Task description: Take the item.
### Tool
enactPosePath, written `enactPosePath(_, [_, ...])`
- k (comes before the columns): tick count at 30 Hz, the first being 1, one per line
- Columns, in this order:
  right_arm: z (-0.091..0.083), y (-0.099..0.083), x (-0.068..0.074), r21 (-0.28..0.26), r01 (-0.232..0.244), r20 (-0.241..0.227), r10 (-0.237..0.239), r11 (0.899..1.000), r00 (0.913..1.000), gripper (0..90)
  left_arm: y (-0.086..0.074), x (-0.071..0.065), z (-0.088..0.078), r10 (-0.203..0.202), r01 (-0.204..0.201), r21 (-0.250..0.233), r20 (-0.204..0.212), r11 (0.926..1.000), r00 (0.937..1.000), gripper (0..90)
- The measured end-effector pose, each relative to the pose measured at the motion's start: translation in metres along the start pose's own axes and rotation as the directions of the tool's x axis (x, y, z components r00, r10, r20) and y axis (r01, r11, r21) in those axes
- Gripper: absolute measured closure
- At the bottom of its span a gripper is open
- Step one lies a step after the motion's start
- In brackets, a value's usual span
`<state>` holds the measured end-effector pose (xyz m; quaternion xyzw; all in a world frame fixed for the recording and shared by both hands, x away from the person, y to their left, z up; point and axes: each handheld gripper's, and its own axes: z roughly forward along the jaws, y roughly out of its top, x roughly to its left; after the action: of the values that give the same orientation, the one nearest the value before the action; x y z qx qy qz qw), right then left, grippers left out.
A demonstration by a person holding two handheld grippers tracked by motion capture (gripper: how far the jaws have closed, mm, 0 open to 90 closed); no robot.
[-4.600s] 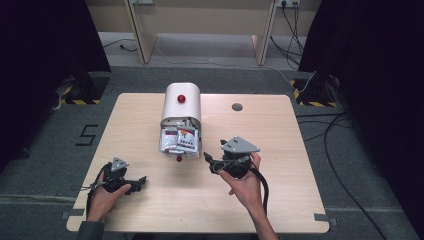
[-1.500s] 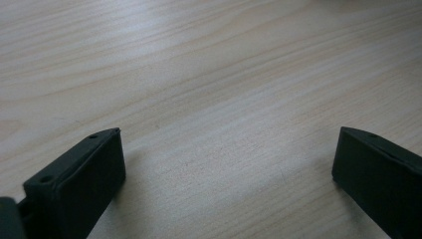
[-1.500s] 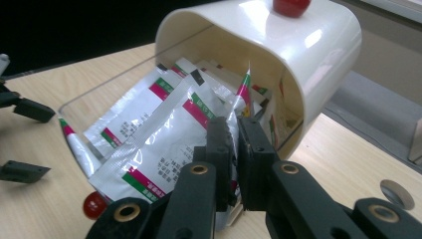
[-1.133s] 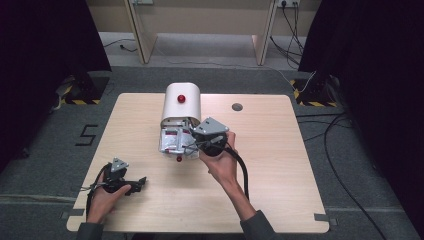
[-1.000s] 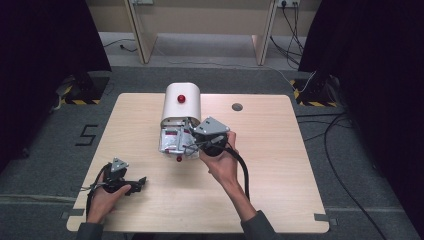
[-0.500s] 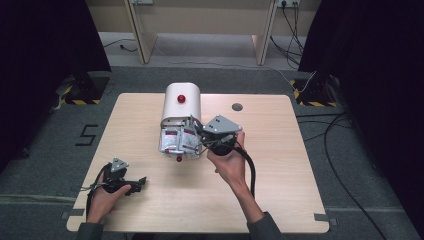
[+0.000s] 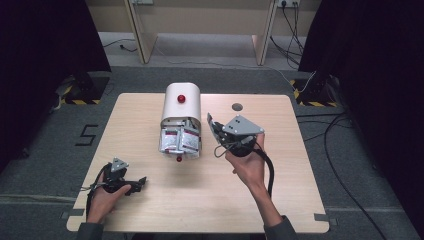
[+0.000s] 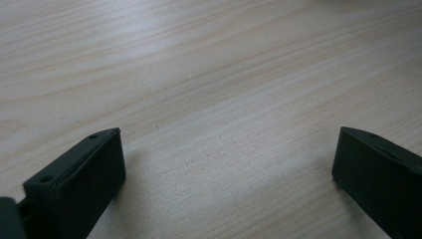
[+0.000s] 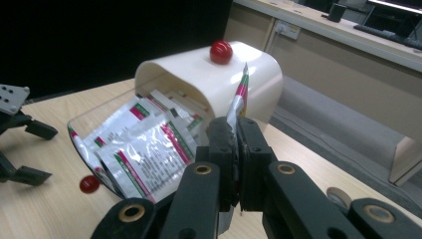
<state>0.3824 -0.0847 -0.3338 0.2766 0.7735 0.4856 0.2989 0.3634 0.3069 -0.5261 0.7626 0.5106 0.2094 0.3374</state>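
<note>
Pale wood tabletop (image 7: 280, 165) carries a white dispenser box (image 7: 180, 102) with a red knob on top, its clear front flap open over a heap of foil sachets (image 7: 180, 141). Just right of that opening, the right gripper (image 9: 234, 134) has its jaws clamped on one sachet (image 9: 239, 97), which stands edge-up between the pads, its long axis rising toward the box's roof (the lower end is hidden by the jaws). The heap lies to this gripper's left, very near. Well apart at the near-left corner, the left gripper (image 7: 137, 183) rests on the wood, jaws spread wide, holding nothing. Carrying the sachet clear of the box looks like the right hand's job.
</note>
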Motion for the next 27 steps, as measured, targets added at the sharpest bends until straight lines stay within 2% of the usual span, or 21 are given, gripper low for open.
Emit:
enactPosePath(11, [-0.006, -0.029, -0.019, 0.018, -0.042, 0.030, 0.041, 0.999, 0.9987, 87.4, 0.000, 0.000, 0.000, -0.001, 0.001, -0.002, 0.000, 1.0000, 1.0000, 0.0])
enactPosePath(27, [-0.007, -0.076, -0.034, 0.062, -0.103, 0.068, 0.098, 0.993, 0.9928, 87.4, 0.000, 0.000, 0.000, 0.002, -0.002, 0.000, -0.001, 1.0000, 1.0000, 0.0])
